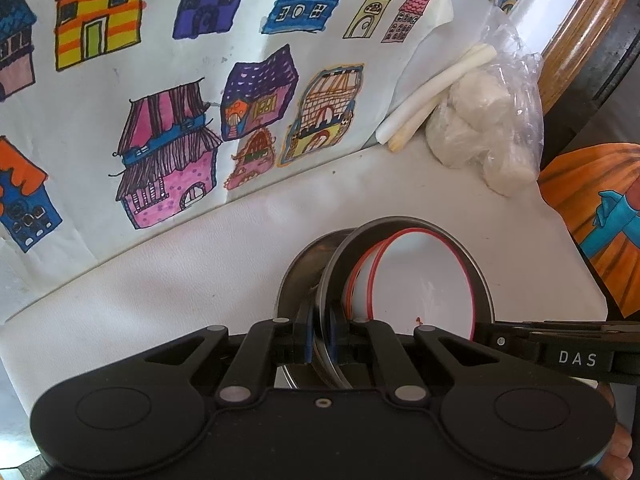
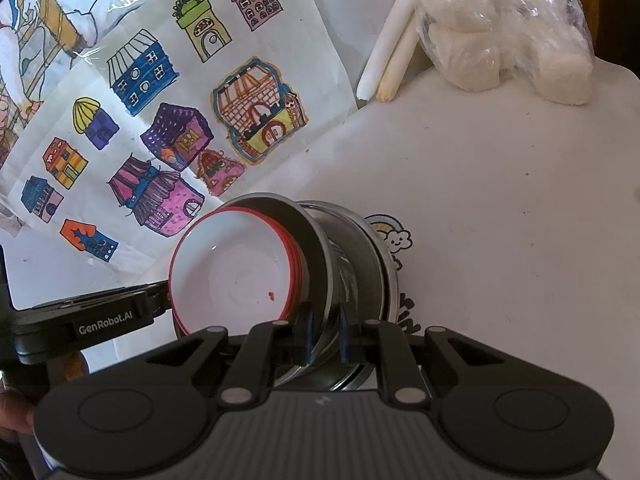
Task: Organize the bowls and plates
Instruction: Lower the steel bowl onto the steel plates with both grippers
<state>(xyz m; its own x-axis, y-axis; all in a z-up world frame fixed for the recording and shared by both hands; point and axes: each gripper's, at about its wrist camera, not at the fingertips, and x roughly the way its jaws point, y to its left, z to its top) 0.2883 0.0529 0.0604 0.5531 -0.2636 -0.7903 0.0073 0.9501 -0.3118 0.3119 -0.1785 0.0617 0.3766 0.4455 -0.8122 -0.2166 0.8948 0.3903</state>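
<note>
Both tools, left (image 1: 321, 340) and right (image 2: 325, 334), clamp steel rims (image 1: 404, 228); red-rimmed bowls (image 2: 236, 268) tilt, so level before lowering.

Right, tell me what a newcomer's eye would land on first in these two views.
First the stack of dishes at the centre: white bowls with red rims nested in a tilted steel plate, with the left gripper and right gripper each shut on a steel rim. Next, the bright drawings of houses spread behind them. At the far right corner lies a clear bag of white lumps beside two pale sticks.
</note>
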